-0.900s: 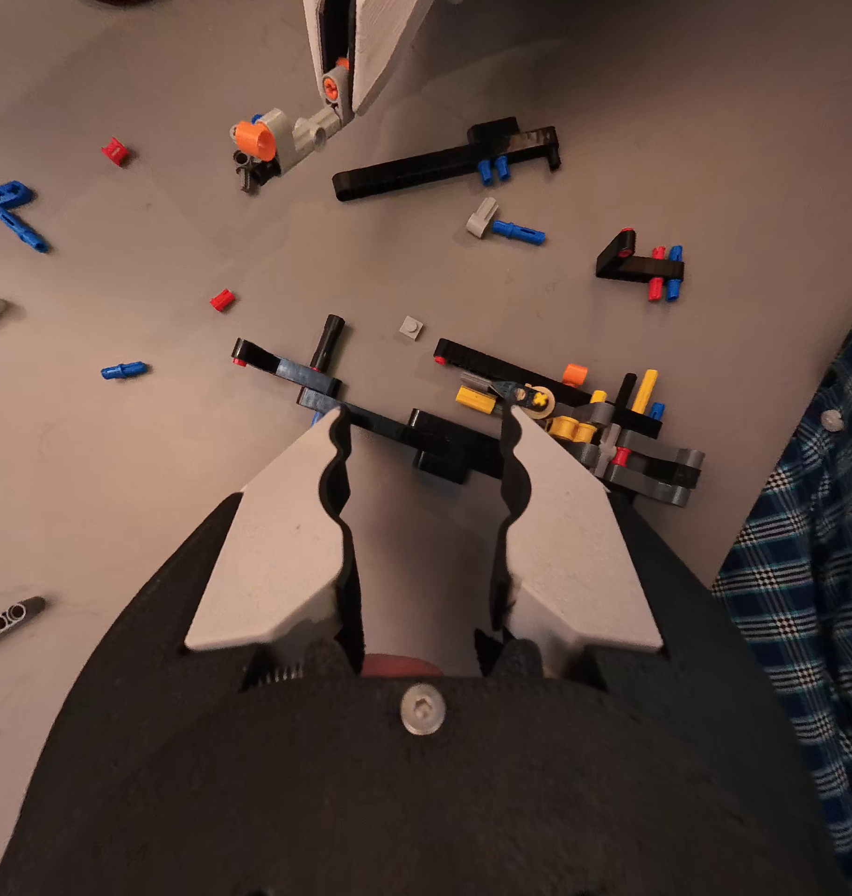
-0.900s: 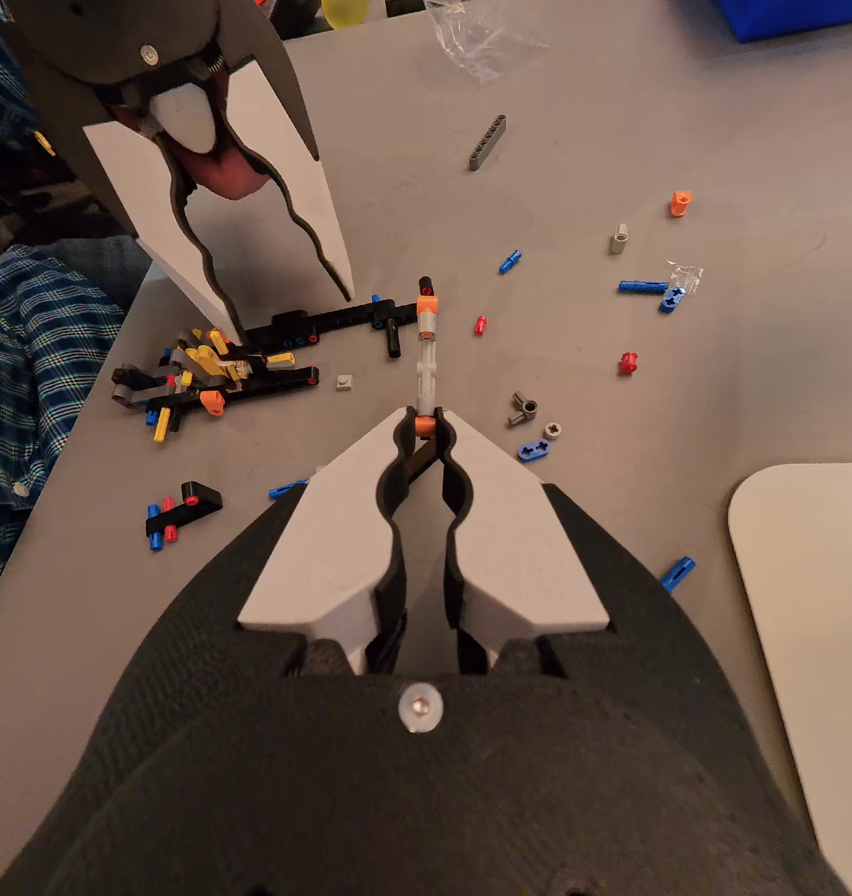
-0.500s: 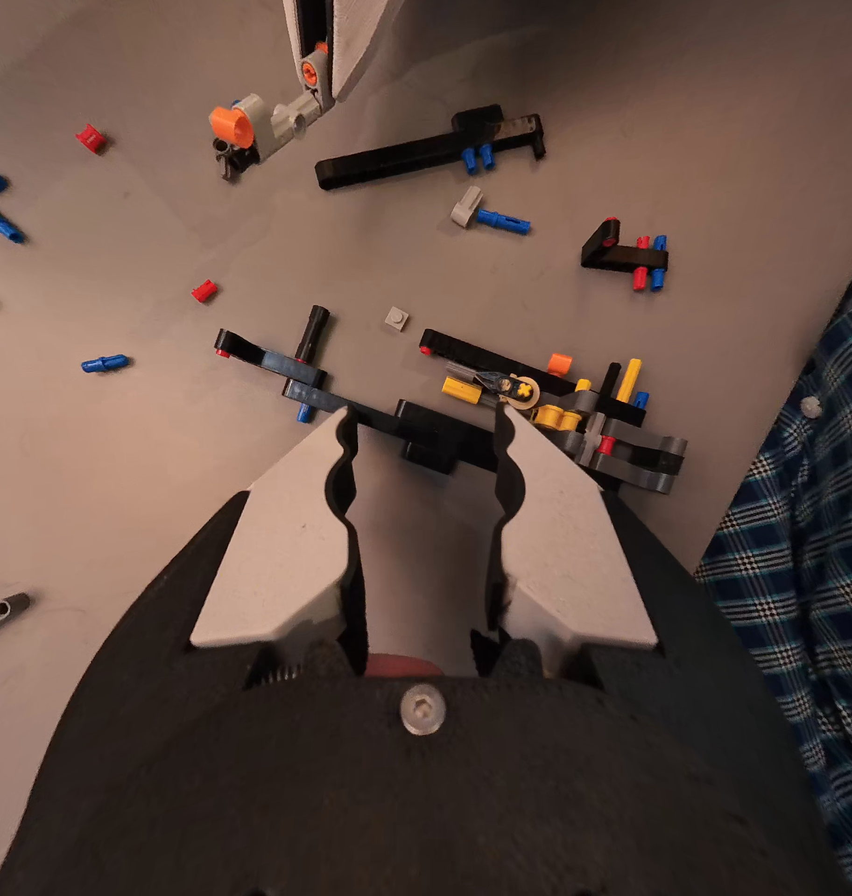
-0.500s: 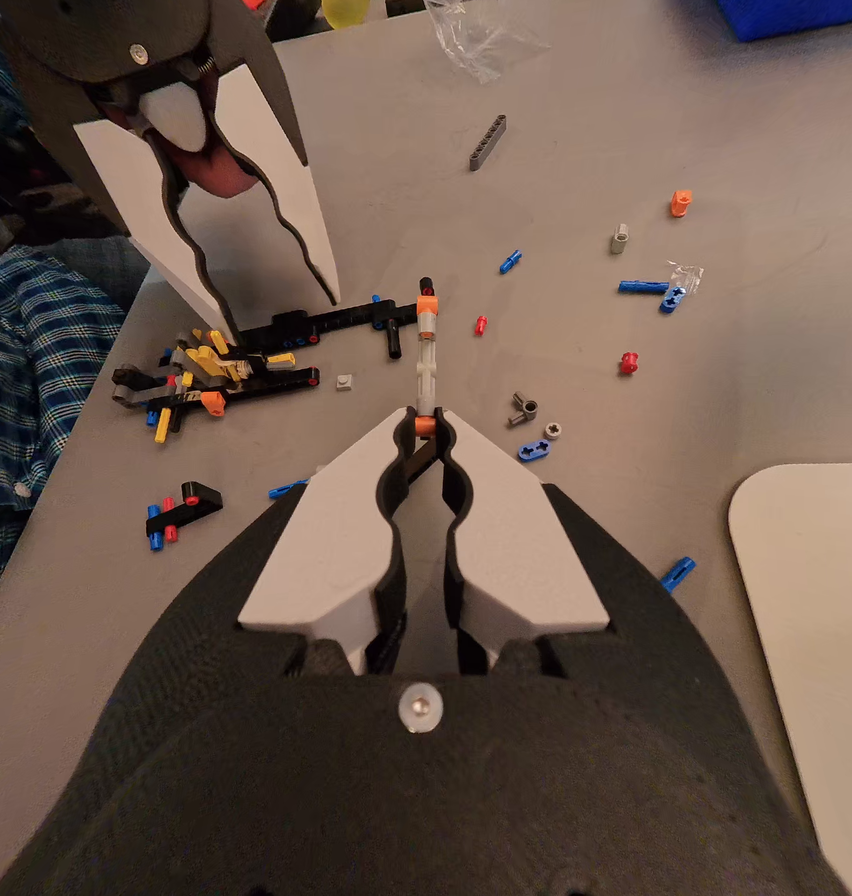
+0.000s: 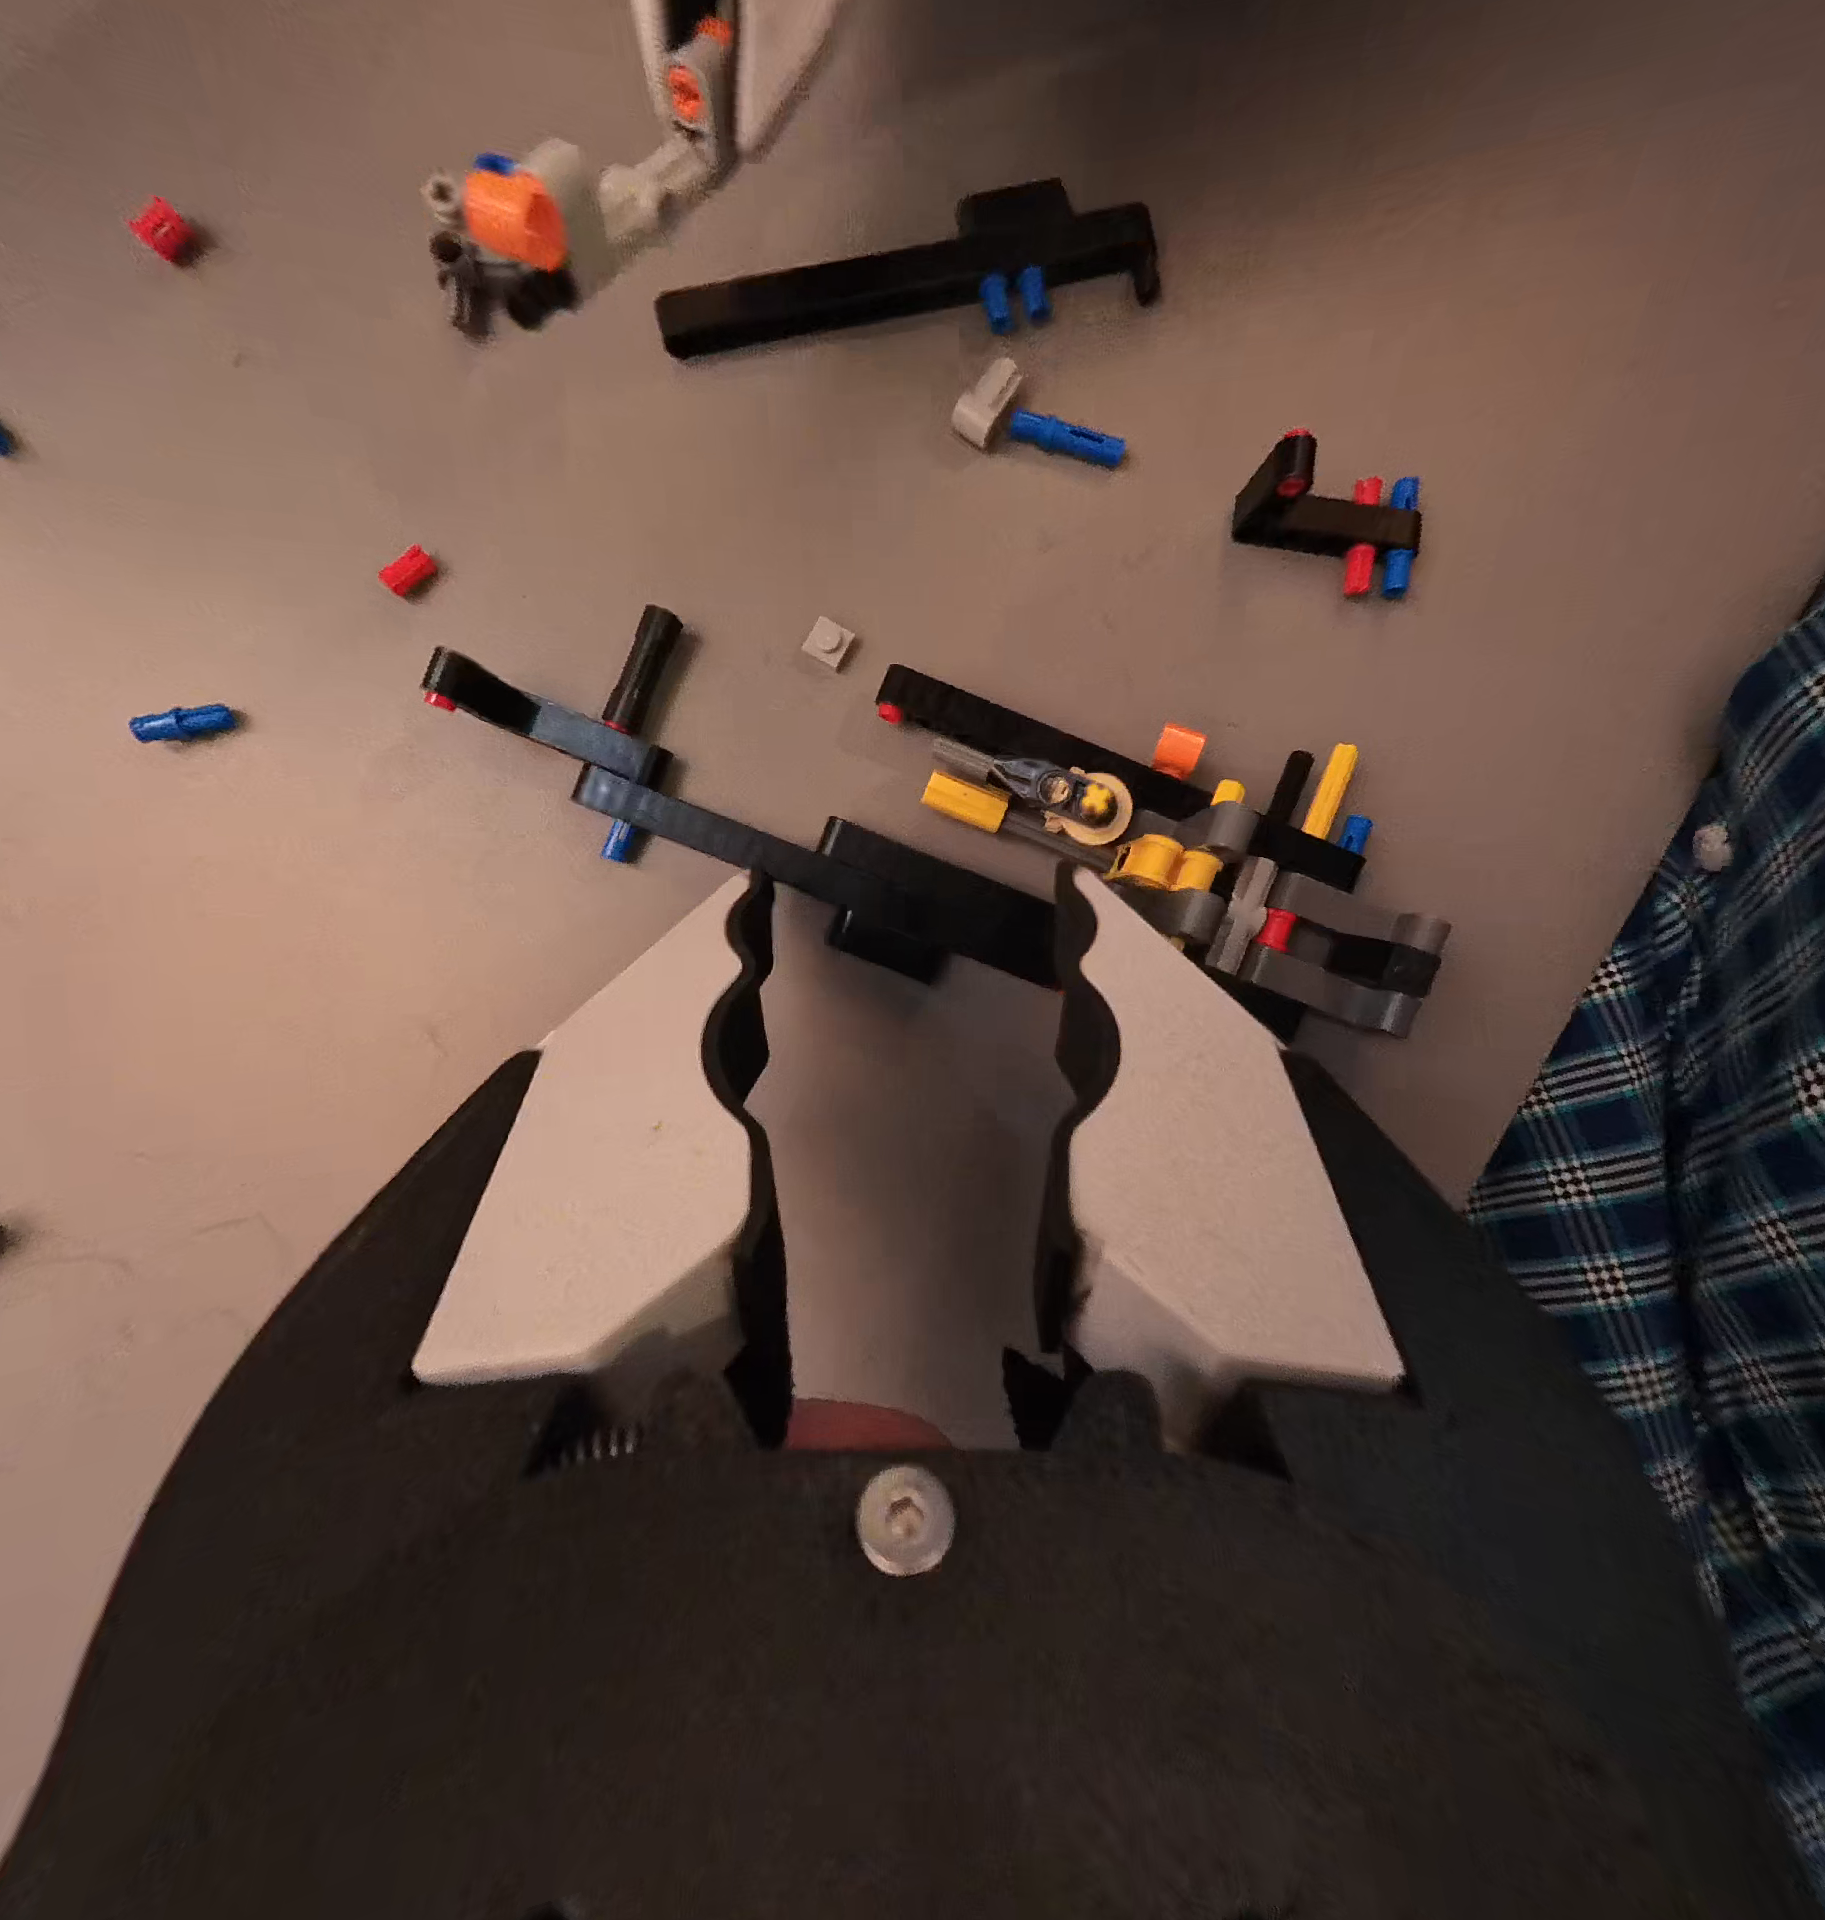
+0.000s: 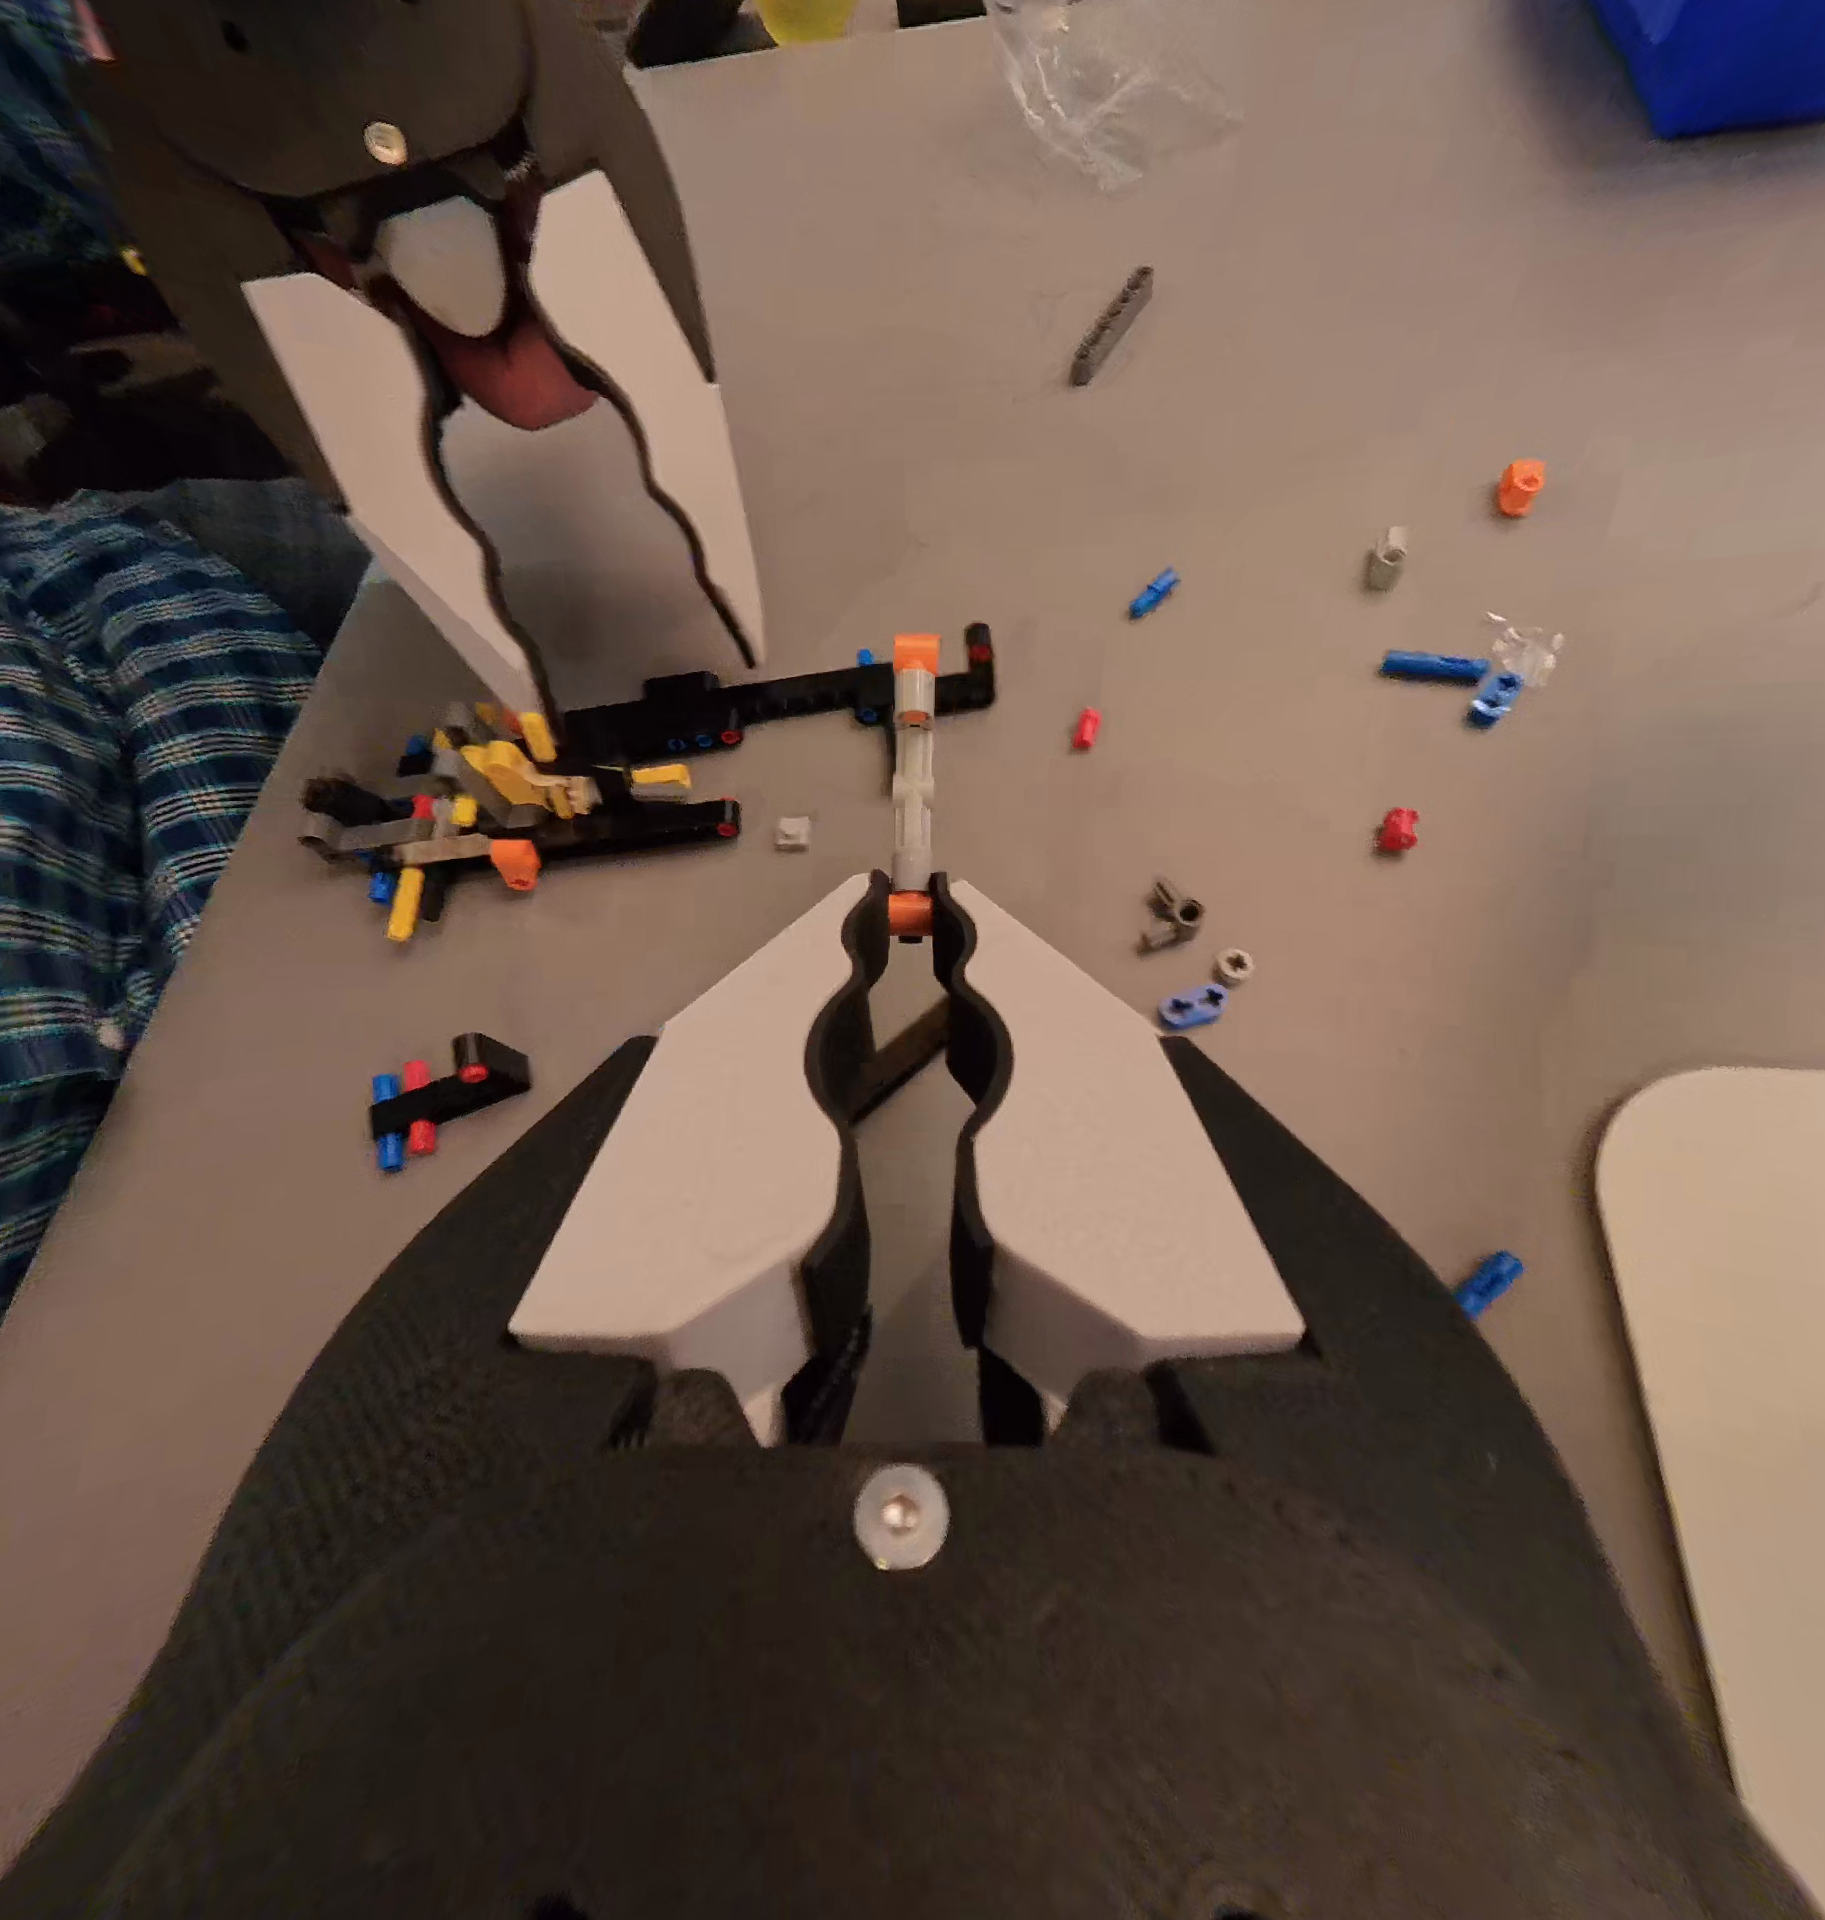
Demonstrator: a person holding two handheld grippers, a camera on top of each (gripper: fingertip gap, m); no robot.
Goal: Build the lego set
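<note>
The main lego assembly [image 5: 929,914], long black beams with yellow, grey and orange parts at one end, lies on the grey table [image 5: 264,987]. My left gripper [image 5: 910,894] is open, with its fingertips either side of the assembly's black block. It also shows in the right wrist view [image 6: 643,686], low over the assembly [image 6: 679,717]. My right gripper [image 6: 906,904] is shut on the orange end of a grey and orange axle piece [image 6: 913,769] that sticks out forward. In the left wrist view this piece [image 5: 534,218] hangs at the top.
A black beam with blue pins [image 5: 908,281], a small black L-piece [image 5: 1323,514], a grey connector [image 5: 986,400], red bushes [image 5: 406,569] and blue pins [image 5: 181,722] lie scattered. A plaid-clothed person [image 5: 1718,1143] is at the table edge. A white board [image 6: 1760,1351] lies right. Tip to tip, the grippers are about 12 cm apart.
My left gripper has come lower onto the black assembly and its fingers have narrowed slightly. The right gripper has barely moved and still holds the axle piece.
</note>
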